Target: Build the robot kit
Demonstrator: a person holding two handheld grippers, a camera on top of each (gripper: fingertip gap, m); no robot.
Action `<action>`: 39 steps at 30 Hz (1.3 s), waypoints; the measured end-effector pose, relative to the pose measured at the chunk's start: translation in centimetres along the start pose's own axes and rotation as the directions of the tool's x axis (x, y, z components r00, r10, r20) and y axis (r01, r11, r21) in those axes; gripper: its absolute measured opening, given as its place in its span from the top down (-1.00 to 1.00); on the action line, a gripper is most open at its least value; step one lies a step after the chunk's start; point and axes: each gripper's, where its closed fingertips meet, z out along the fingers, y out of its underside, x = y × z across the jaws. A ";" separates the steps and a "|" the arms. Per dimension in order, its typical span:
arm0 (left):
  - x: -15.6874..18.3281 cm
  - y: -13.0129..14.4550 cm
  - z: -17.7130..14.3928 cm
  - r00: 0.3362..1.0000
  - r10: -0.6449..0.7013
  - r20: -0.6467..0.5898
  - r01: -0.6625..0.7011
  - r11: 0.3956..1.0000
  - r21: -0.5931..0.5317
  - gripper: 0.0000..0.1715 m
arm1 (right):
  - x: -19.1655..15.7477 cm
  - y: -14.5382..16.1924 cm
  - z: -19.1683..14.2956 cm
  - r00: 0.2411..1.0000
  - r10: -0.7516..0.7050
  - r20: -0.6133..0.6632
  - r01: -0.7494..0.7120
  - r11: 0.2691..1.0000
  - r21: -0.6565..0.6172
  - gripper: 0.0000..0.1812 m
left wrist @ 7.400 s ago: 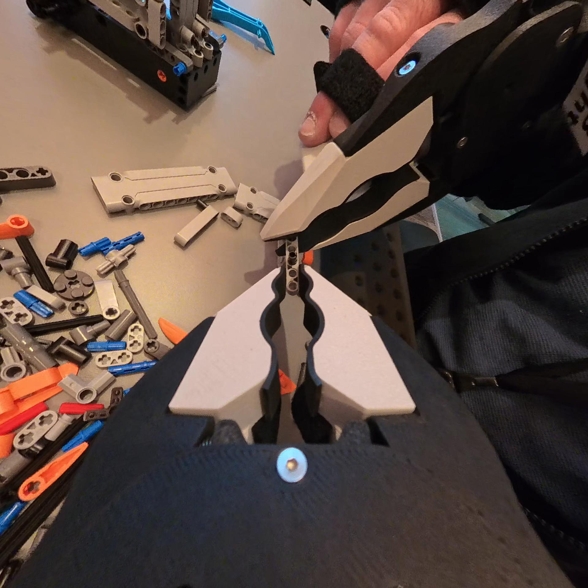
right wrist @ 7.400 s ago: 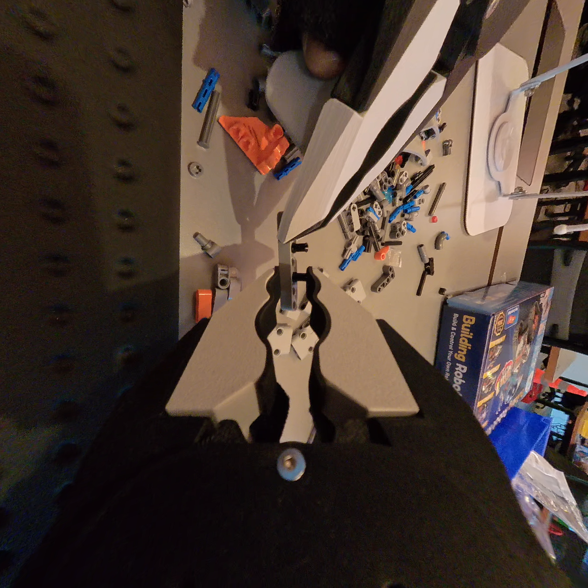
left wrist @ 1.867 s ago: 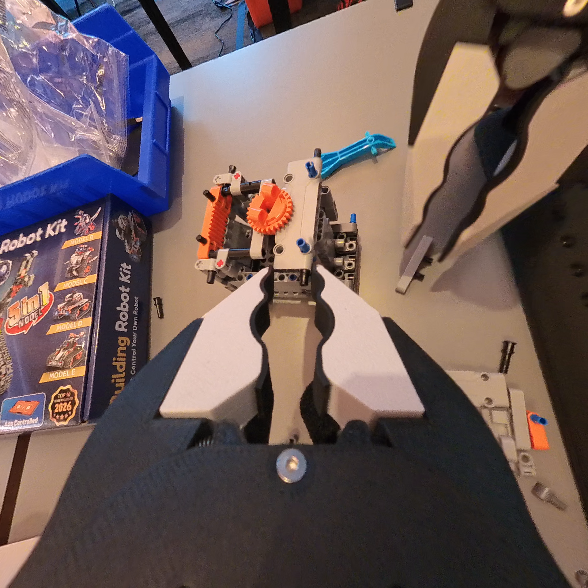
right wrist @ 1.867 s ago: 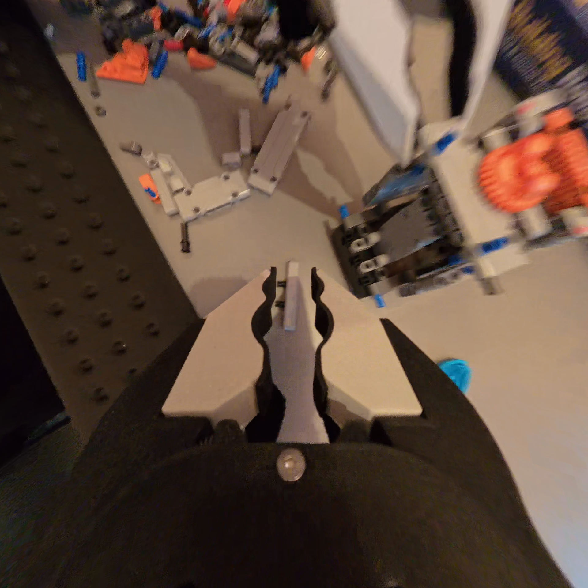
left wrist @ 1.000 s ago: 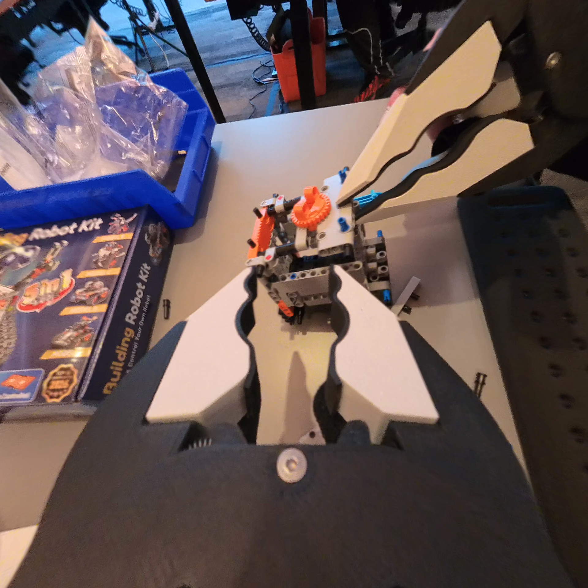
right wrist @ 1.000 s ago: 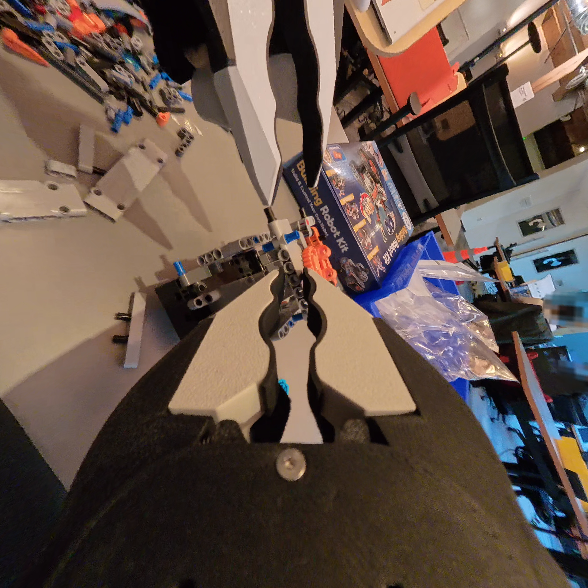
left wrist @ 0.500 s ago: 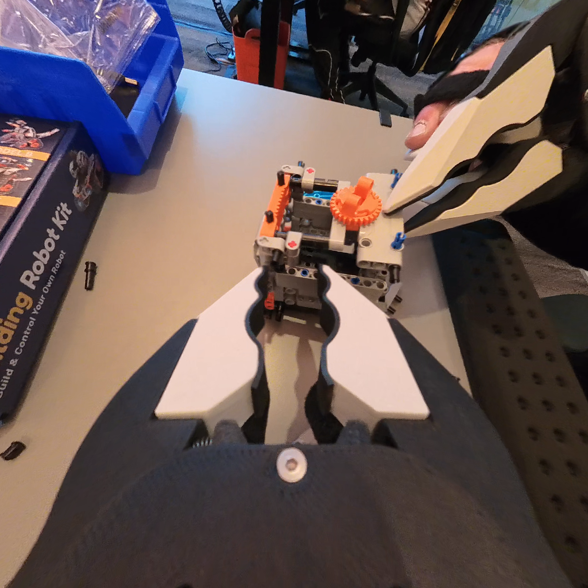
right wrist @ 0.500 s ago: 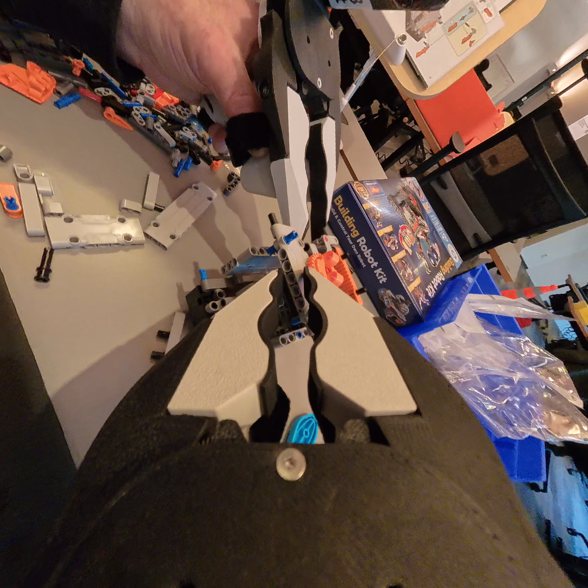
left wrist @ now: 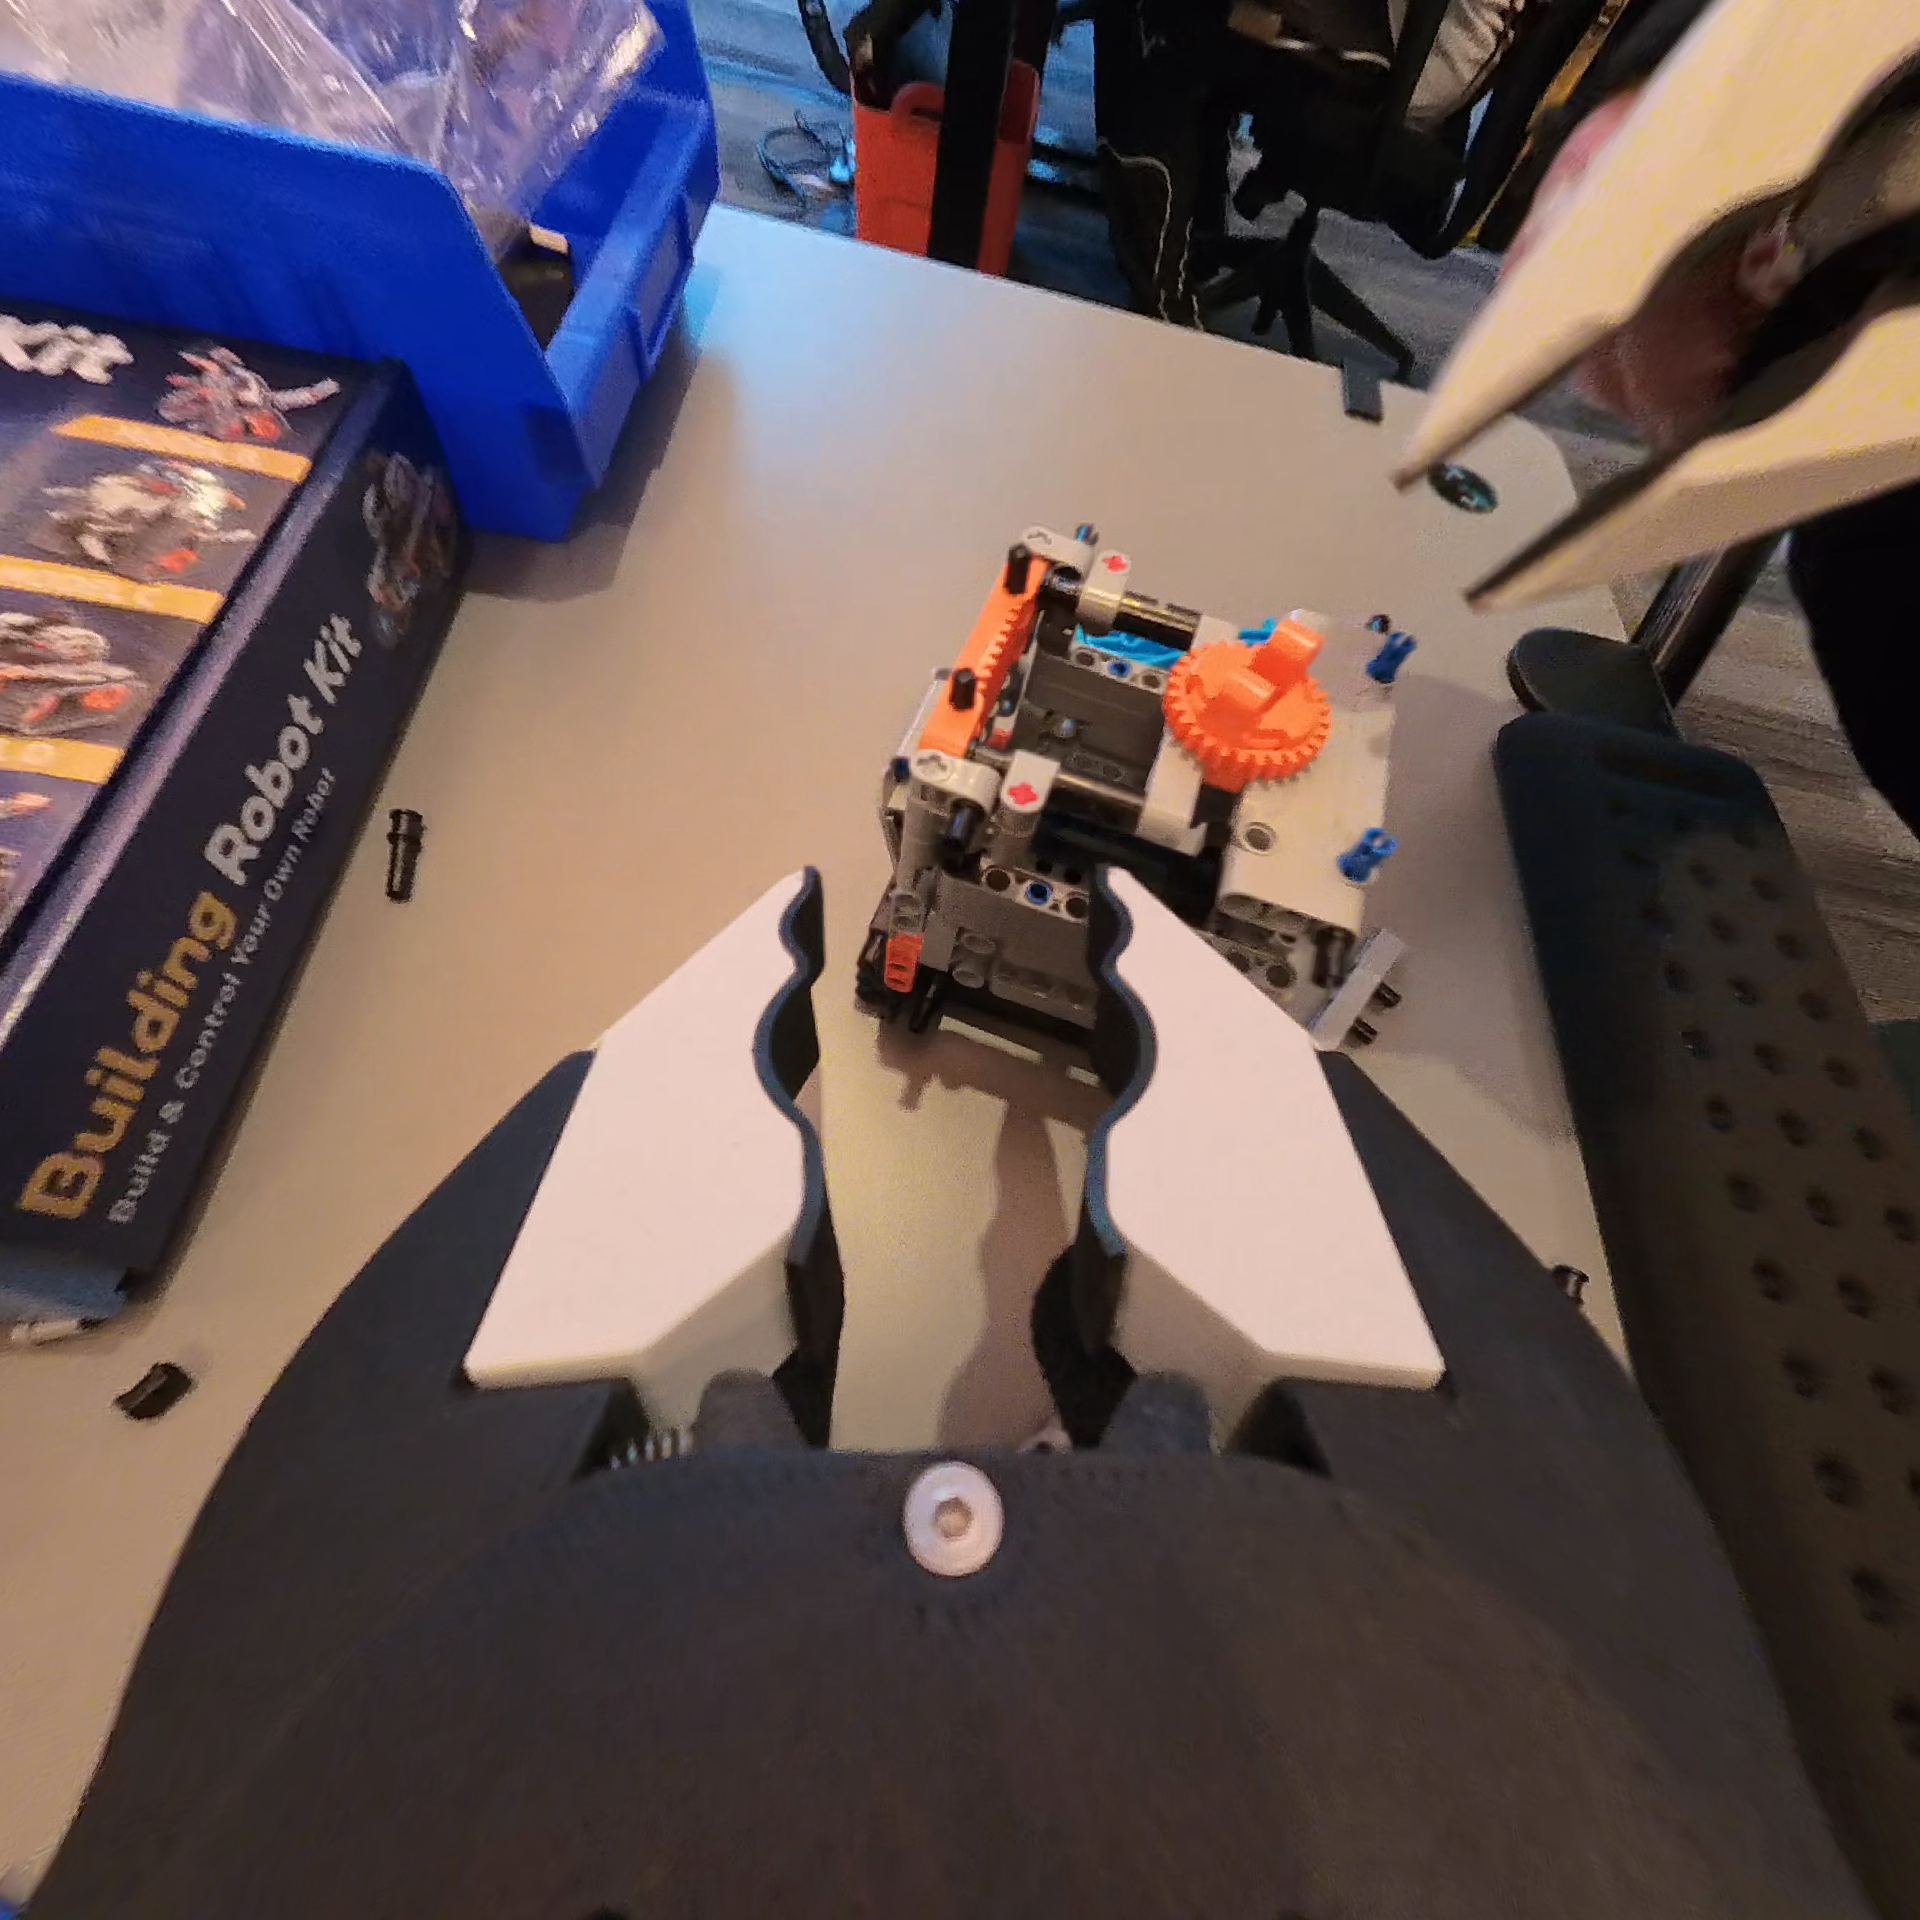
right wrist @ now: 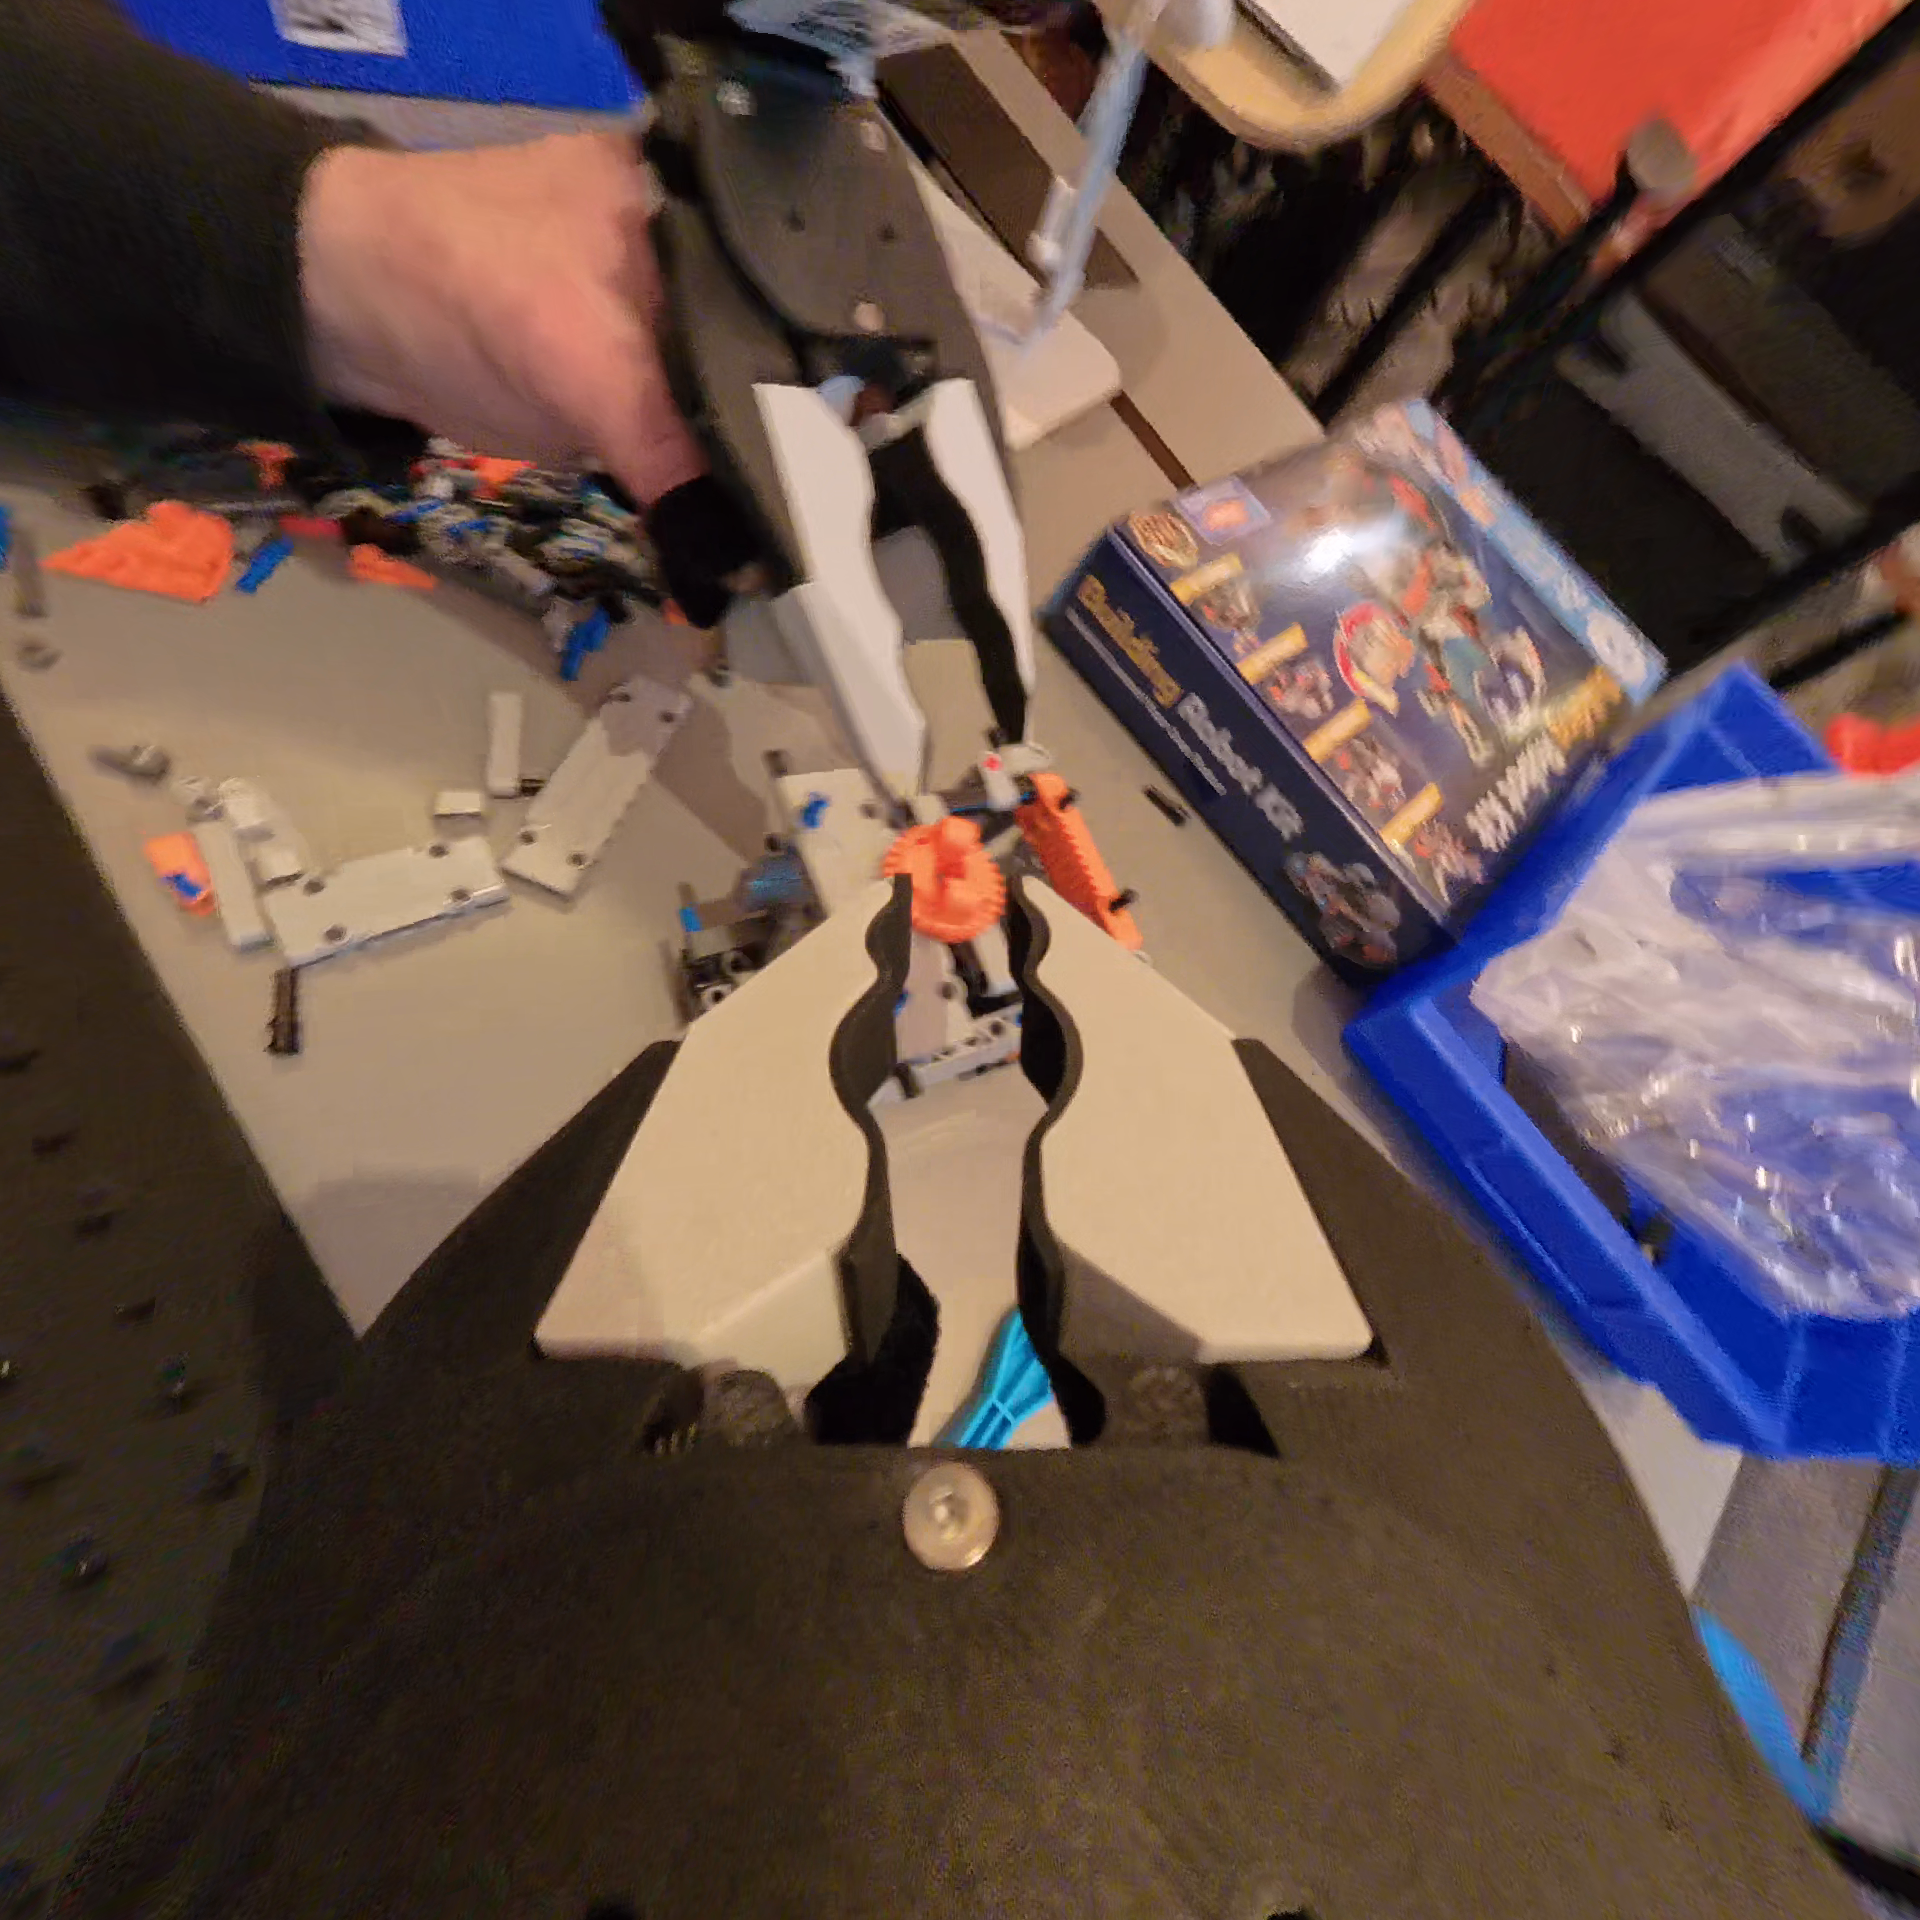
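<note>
Two grippers, both with jaws apart, empty. Left gripper just short of brick model on tabletop, straight ahead, nearest. Right gripper above model's orange gear, farther off.

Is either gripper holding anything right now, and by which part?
Nothing is held. The left gripper and right gripper are both open near the brick model.

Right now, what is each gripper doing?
Left gripper: open, empty, by the brick model.
Right gripper: open, empty, above the model.
</note>
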 end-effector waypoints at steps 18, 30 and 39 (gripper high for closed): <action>1.9 0.9 0.0 0.997 -0.082 0.007 0.082 0.996 0.043 0.51 | 3.4 2.4 7.3 0.990 0.015 0.137 0.031 0.944 -0.330 0.80; 1.8 1.5 -1.5 0.996 -0.059 0.060 0.053 0.994 0.100 0.54 | 0.2 -0.6 4.9 0.994 0.033 0.105 0.012 0.915 -0.402 0.82; 2.7 1.8 -1.4 0.997 -0.074 -0.010 0.074 0.992 0.102 0.48 | -2.3 -0.3 7.5 0.917 0.352 0.189 -0.240 0.864 -0.442 0.74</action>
